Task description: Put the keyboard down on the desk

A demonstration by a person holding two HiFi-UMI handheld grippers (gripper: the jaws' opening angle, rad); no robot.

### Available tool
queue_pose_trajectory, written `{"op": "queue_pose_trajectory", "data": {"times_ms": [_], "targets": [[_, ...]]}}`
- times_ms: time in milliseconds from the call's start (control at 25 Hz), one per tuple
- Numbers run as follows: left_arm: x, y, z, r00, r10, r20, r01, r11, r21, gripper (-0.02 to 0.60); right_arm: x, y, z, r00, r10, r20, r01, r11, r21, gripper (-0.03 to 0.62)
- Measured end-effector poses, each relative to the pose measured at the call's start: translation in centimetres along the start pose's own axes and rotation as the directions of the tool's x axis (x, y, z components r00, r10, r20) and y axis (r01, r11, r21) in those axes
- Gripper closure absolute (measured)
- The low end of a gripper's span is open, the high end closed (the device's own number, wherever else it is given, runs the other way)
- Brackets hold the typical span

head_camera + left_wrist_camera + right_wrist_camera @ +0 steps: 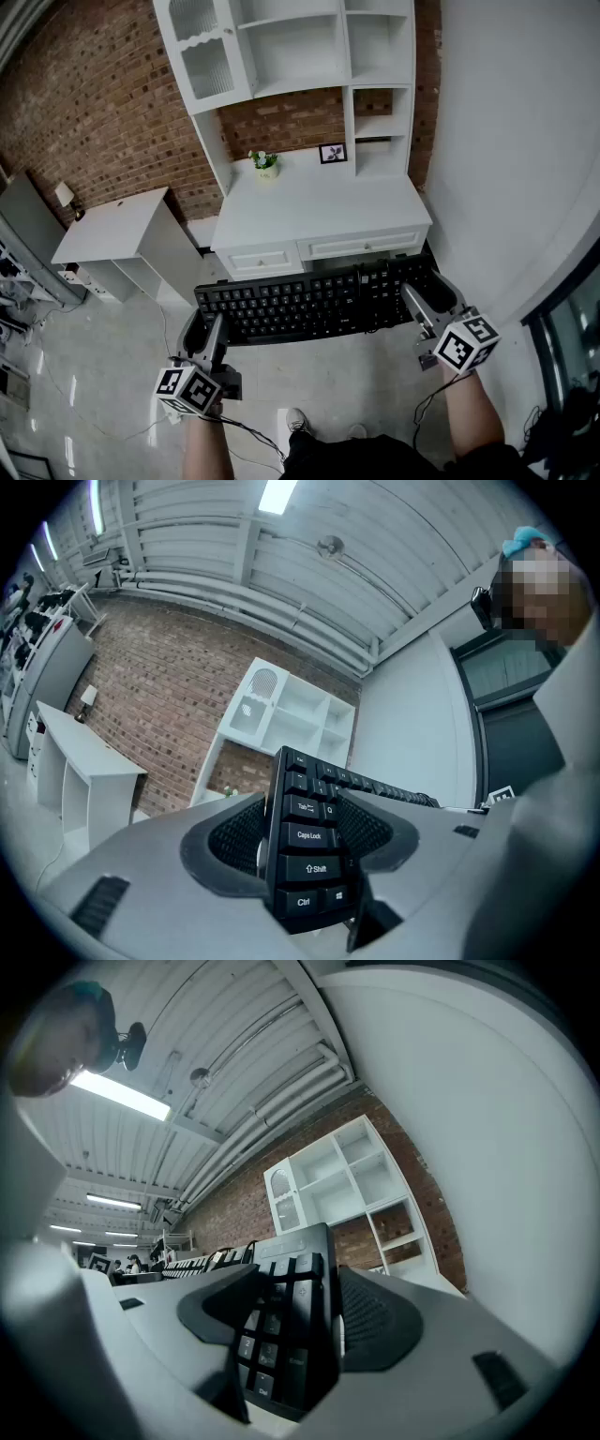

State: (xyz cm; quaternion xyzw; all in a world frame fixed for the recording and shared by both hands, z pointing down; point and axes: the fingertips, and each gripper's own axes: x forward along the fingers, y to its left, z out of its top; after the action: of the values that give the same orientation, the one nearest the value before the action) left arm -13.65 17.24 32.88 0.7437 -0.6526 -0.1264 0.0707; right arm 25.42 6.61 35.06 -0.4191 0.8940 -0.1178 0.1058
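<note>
step: keyboard [314,302] held level in air, not yet down
left gripper [210,328]: clamps its ctrl end
right gripper [424,305]: clamps its numpad end
next: desk [319,202] ahead of both; reach forward, lower evenly

Before the desk [323,208], the keyboard [314,304] — on the desk, plant [265,162] and frame [332,153].

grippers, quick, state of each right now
Left gripper: closed on the left end of the keyboard.
Right gripper: closed on the keyboard's right end.
</note>
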Motion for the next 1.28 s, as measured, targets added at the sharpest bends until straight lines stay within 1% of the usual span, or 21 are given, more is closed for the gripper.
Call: {"op": "queue_pose_trajectory", "data": {"times_ms": [120,480,800,1000,1160,1280], "targets": [[0.0,0.0,0.0,1.000,-0.016,0.017,0.016,1.000,0.008,0.330,-0.1,0.1,0.4,1.000,0.001,0.000,-0.001,1.000,-0.008,0.322],[-0.2,-0.3,0.2,1.000,0.001,0.009,-0.001,1.000,-0.003,0.330,-0.1,0.2,0.7,1.000,0.010,0.013,-0.010,1.000,0.004,0.322],[-0.1,-0.4,0.3,1.000,-0.009,0.012,0.009,1.000,0.008,0.330,-0.3,0.1,0.6,1.000,0.005,0.011,-0.006,1.000,0.010,0.322],[-0.2,-0.8,0.6,1.000,-0.002,0.004,0.002,1.000,0.004,0.330,-0.6,0.1,0.7,1.000,0.004,0.014,-0.004,1.000,0.013,0.322],[-0.2,-0.6,0.7,1.000,-0.021,0.022,0.021,1.000,0.015,0.330,-0.6,0.2,0.9,1.000,0.006,0.018,-0.006,1.000,0.013,0.322],[-0.5,-1.0,1.1,1.000,-0.009,0.013,0.009,1.000,0.016,0.330,-0.8,0.3,1.2,1.000,0.007,0.018,-0.008,1.000,0.017,0.322]]}}
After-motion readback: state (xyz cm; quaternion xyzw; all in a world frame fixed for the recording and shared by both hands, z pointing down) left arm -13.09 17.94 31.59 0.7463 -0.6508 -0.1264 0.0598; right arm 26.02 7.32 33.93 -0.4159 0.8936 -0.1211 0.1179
